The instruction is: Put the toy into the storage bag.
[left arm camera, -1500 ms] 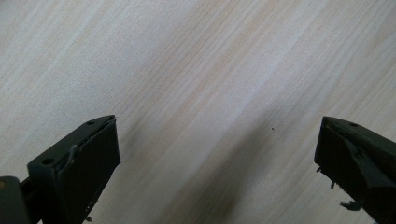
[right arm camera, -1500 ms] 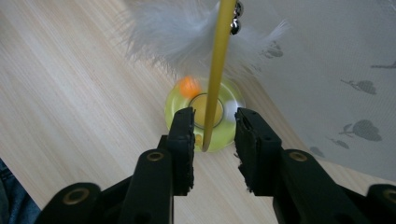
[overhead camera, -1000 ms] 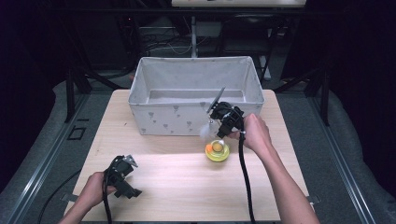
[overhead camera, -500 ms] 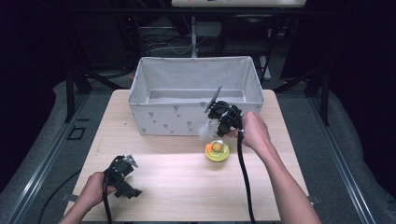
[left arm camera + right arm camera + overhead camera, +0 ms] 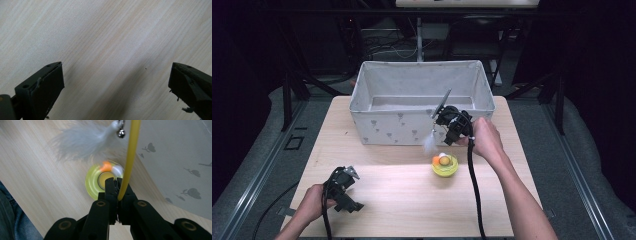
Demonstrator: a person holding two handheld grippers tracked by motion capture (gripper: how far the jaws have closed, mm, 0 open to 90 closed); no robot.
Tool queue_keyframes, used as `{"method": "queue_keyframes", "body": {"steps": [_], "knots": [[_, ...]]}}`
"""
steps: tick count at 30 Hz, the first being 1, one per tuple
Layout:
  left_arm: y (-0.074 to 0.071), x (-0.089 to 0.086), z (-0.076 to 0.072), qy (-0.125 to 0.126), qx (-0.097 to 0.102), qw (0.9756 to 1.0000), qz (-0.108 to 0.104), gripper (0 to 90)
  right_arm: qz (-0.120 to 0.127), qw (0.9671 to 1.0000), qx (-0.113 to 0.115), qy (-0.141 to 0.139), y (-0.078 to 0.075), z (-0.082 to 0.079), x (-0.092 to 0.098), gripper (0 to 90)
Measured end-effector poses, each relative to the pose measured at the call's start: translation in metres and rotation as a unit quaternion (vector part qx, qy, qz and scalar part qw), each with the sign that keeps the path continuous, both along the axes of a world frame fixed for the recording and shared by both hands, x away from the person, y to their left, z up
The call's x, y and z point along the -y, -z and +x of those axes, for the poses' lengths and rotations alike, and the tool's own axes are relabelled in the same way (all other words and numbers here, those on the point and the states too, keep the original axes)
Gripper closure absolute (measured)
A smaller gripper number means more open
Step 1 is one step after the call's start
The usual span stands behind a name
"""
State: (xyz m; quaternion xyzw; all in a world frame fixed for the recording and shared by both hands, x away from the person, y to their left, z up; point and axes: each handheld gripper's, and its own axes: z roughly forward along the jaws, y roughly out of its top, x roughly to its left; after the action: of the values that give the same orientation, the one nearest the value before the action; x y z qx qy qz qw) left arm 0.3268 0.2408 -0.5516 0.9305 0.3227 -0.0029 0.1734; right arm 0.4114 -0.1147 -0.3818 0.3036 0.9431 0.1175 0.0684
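- right gripper (image 5: 117, 185) had its jaws pinched tight on the yellow wand (image 5: 130, 157) of a cat toy — white feather (image 5: 85, 141) and small bell (image 5: 121, 133) hung at its far end.
- wand hovered above the yellow disc toy (image 5: 445, 164), just in front of the fabric bin (image 5: 382, 127).
- left gripper (image 5: 115, 82) rested low over the wooden table (image 5: 105, 35), jaws spread wide, nothing between them.

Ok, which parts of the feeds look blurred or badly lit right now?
Right gripper view: white feather tuft and round yellow toy are soft, the right claw sharp. Left gripper view: shadow crosses the pale wooden table. High view: dark surroundings.
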Motion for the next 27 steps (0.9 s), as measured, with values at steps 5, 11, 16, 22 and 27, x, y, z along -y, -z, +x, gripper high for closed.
{"method": "queue_keyframes", "body": {"steps": [5, 11, 16, 22, 27], "knots": [[0.0, 0.0, 0.0, 0.0, 0.0, 1.0, 0.0, 0.3, 0.001, 1.0, 0.007, 0.002, -0.007, 0.0, 0.001, 88.0], [0.0, 0.0, 0.0, 0.001, 0.001, 1.0, 0.0, 0.2, 0.003, 0.9999, 0.01, 0.006, -0.016, -0.001, 0.004, 87.9], [0.0, 0.0, 0.0, 0.001, 0.0, 1.0, 0.0, 0.2, -0.001, 1.0, 0.006, 0.002, -0.022, -0.001, 0.005, 87.9], [0.0, 0.001, 0.0, 0.001, 0.0, 1.0, 0.0, 0.2, -0.005, 1.0, 0.005, 0.001, -0.03, 0.0, 0.005, 87.9], [0.0, 0.001, 0.0, 0.001, -0.001, 1.0, 0.0, 0.2, -0.007, 1.0, 0.004, 0.0, -0.038, 0.0, 0.005, 87.9]]}}
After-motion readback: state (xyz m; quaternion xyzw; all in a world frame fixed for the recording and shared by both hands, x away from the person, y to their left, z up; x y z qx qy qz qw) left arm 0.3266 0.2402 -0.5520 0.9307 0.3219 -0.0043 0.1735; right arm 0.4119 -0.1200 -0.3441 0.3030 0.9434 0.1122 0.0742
